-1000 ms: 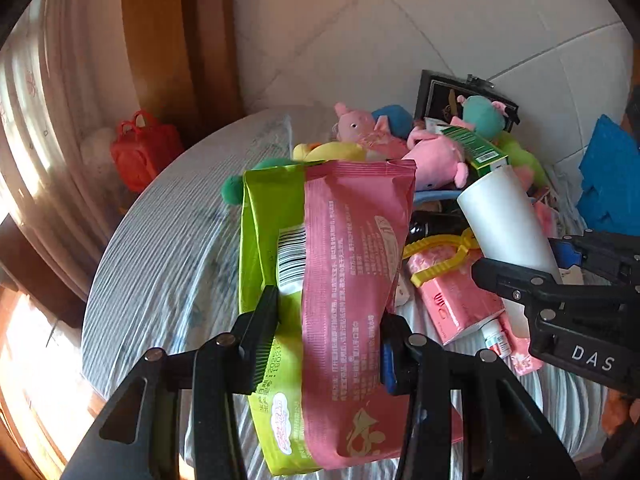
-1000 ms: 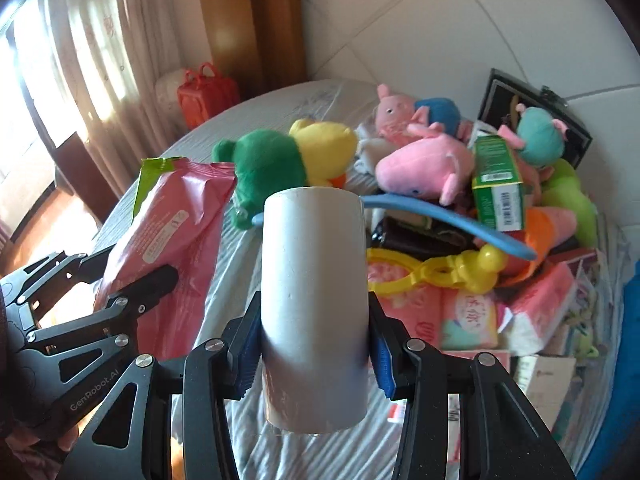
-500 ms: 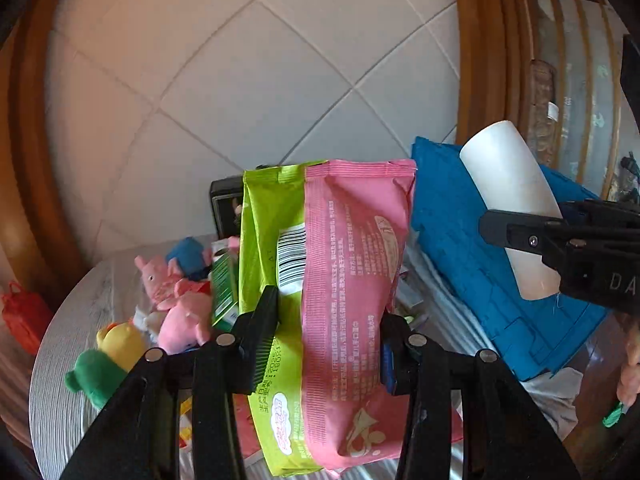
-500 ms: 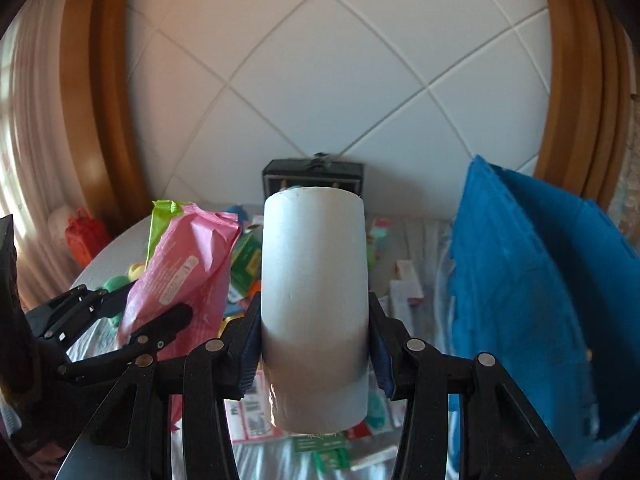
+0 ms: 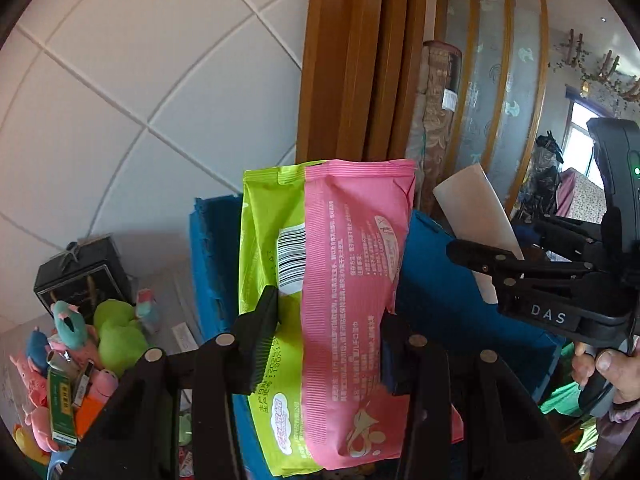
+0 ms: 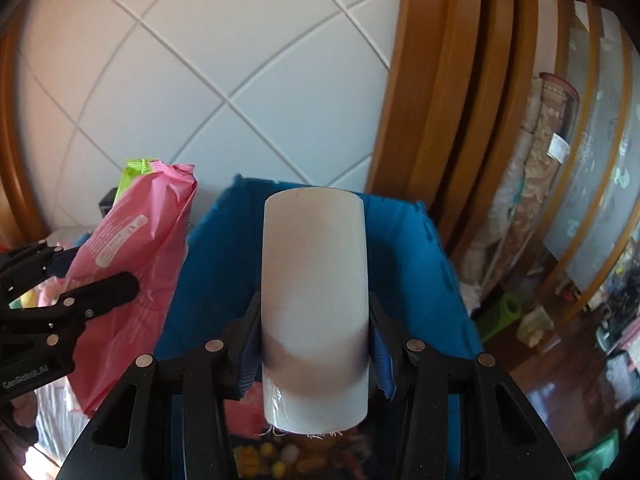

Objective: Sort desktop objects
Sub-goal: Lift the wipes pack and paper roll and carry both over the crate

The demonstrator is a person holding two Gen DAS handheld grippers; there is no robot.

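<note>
My left gripper (image 5: 328,340) is shut on two wipe packs held side by side, a green pack (image 5: 268,248) and a pink pack (image 5: 352,280), both upright in the air. My right gripper (image 6: 314,344) is shut on a white roll (image 6: 316,280), also upright. Both loads hang in front of a blue fabric bin (image 6: 416,264) whose open mouth lies just beyond the roll. In the left wrist view the right gripper (image 5: 496,268) and its roll (image 5: 476,208) appear at the right, over the blue bin (image 5: 440,292). In the right wrist view the left gripper (image 6: 80,300) and pink pack (image 6: 136,264) show at the left.
Plush toys (image 5: 116,332), a green box (image 5: 60,404) and a black box (image 5: 80,280) crowd the table at lower left. A tiled white wall (image 6: 240,80) stands behind, a wooden frame (image 6: 432,100) and glass screen to the right. A hand (image 5: 608,368) grips the right tool.
Both grippers have swung to the right and upward, away from the toy-strewn table, and now face the blue bin. Each still holds its load as before.
</note>
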